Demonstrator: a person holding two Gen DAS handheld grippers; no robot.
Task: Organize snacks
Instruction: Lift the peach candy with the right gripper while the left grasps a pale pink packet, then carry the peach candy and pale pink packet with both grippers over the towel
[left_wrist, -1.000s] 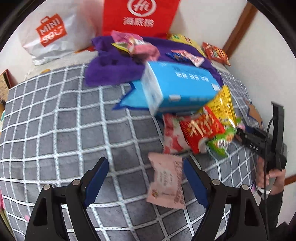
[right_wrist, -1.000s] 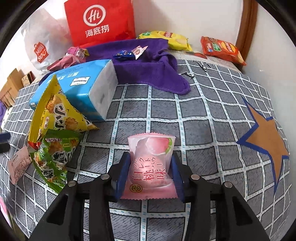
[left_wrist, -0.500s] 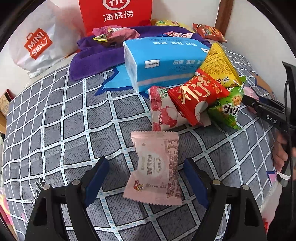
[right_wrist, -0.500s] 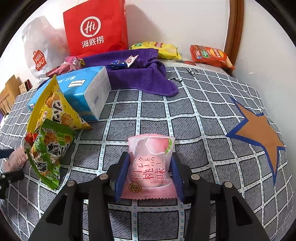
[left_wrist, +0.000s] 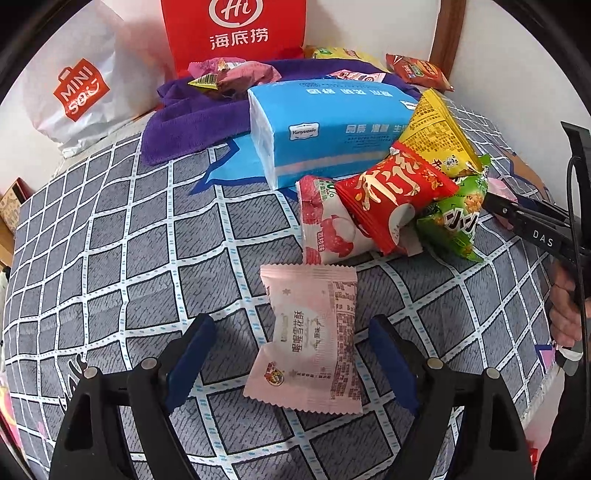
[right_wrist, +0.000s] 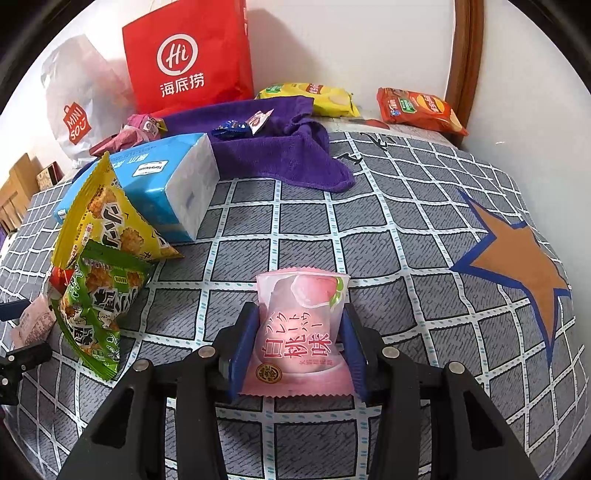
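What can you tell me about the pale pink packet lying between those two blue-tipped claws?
The pale pink packet is a small sealed snack pouch of matte film with zigzag-cut ends, printed text and a small round logo near one corner. It lies flat on the grey checked bedcover, slightly askew, apart from the snack pile behind it. The left gripper straddles it with jaws wide open; neither blue pad touches it.

A home, most likely a bedroom: the things lie on a bed (right_wrist: 406, 229) with a grey checked cover printed with a star (right_wrist: 517, 266). Beyond the jaws, shopping bags, a red one (right_wrist: 192, 59) and a white one (left_wrist: 77, 88), lean against a plain white wall beside a wooden door frame (right_wrist: 465, 62). A purple towel (right_wrist: 280, 147), a tissue pack (left_wrist: 332, 129) and loose snack packets (left_wrist: 399, 192) lie scattered ahead of the jaws.
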